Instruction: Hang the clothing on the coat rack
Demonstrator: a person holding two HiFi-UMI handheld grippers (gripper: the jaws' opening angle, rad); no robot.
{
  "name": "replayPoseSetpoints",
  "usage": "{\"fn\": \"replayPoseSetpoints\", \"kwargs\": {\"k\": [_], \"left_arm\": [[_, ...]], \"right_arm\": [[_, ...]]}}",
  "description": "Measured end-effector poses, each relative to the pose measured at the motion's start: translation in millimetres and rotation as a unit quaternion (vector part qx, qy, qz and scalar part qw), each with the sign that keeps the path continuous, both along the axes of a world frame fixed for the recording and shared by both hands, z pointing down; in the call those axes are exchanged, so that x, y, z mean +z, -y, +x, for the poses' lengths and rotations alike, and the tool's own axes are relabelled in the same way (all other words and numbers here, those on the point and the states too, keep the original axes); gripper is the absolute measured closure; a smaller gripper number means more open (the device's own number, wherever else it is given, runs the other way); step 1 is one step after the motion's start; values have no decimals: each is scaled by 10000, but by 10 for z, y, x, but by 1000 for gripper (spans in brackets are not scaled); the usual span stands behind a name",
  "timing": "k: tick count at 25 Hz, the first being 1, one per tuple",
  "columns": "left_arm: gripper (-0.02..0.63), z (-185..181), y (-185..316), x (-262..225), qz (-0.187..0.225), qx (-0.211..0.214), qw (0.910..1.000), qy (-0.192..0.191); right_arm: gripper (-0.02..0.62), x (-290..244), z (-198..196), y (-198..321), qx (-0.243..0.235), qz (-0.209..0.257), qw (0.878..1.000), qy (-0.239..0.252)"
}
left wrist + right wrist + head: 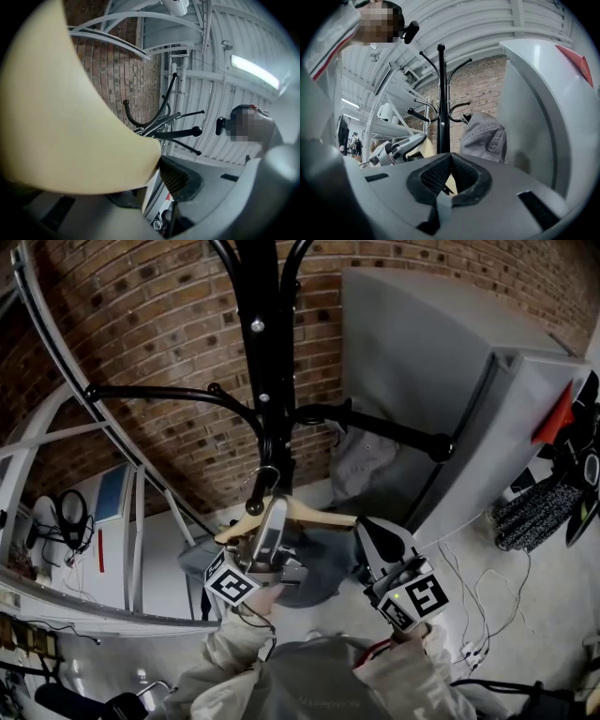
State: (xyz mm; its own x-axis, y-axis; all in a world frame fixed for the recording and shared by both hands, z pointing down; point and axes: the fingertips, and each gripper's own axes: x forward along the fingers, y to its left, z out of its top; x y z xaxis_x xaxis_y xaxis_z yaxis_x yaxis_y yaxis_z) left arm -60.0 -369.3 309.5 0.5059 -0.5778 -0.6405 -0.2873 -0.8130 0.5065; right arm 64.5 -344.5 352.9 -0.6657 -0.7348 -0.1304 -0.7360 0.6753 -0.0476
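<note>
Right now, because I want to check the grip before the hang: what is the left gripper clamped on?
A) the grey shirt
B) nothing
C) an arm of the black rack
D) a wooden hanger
D: the left gripper is shut on the pale wooden hanger near its hook, and the hanger fills the space between the jaws in the left gripper view.

Dim cool light, strong fisheye warping, dark corners, close foreground blurred
</note>
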Motion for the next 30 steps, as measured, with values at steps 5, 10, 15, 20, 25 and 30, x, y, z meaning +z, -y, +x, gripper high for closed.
{"fn": "replayPoseSetpoints", "kwargs": {"k": [5, 10, 15, 20, 25, 30], "left_arm": [[491, 37, 44, 48, -36, -60, 9998, 184], [477, 96, 55, 93, -61, -143, 9989, 448], [476, 160, 57, 300, -301, -184, 9968, 719], [476, 167, -66, 532, -553, -299, 9935, 951], [477, 32, -299, 671, -655, -828, 9826, 1528], [546, -135, -572, 687, -565, -1643, 9552, 2396]], "right_arm": [[574, 33, 13, 12, -45, -47, 10000, -5], [574, 56, 13, 8, -87, -85, 9999, -12], [574, 80, 2, -10, -127, -116, 9998, -21], [574, 128, -24, -47, -187, -168, 9997, -57], [574, 142, -110, -129, -323, -164, 9993, -17], [574, 218, -226, -241, -430, -227, 9987, -120]]}}
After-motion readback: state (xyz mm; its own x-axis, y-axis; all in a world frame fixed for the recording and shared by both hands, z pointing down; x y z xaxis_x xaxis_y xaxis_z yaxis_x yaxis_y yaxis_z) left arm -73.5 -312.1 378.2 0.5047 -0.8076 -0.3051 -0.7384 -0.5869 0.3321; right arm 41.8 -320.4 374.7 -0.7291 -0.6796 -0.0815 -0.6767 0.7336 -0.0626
